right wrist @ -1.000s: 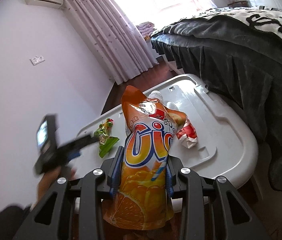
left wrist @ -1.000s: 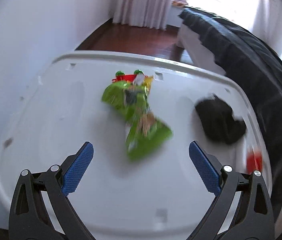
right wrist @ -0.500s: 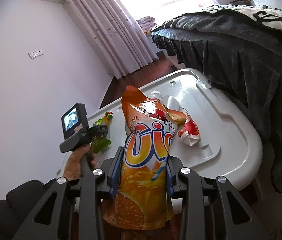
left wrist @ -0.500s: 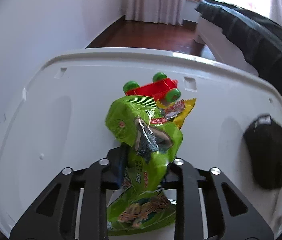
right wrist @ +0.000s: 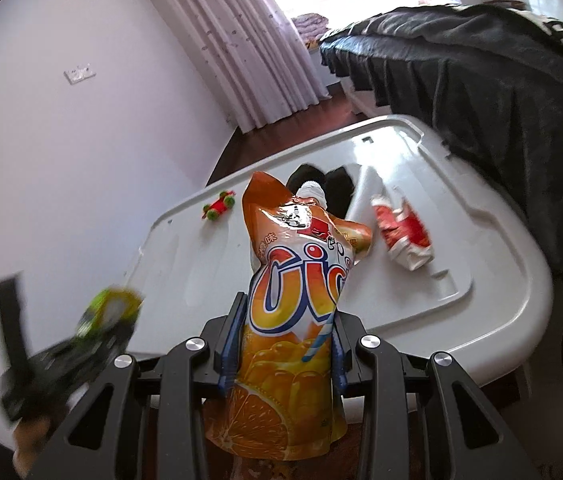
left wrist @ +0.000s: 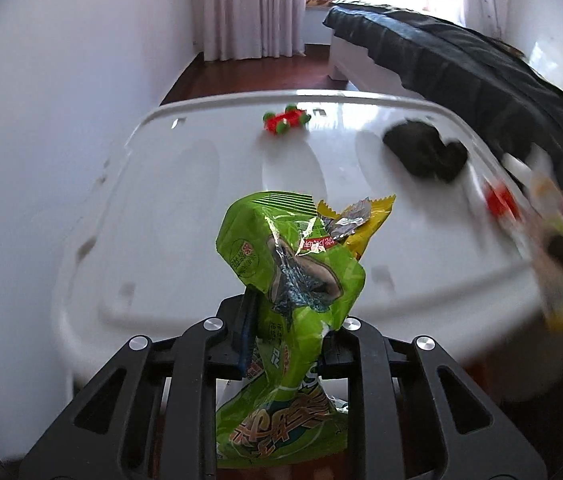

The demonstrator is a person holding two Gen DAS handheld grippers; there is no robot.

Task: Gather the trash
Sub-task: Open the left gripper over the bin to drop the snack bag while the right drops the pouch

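Two grippers pinch bags: left gripper (left wrist: 287, 344) squeezes a crinkly green snack bag (left wrist: 289, 280), its bottom cut off at six o'clock; right gripper (right wrist: 285, 344) squeezes a shiny orange drink pouch (right wrist: 297, 308) hiding a black cloth (right wrist: 337, 188) at twelve.

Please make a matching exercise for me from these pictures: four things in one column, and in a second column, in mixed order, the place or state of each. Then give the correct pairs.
Things
1. green snack bag
2. orange drink pouch
3. red toy car
4. red and white wrapper

Places or states
A. lying crumpled on the white lid, near the bed side
B. clamped in the right gripper
C. standing near the far edge of the lid
D. clamped in the left gripper, lifted off the lid

Pairs: 1-D, 2-B, 3-C, 4-A
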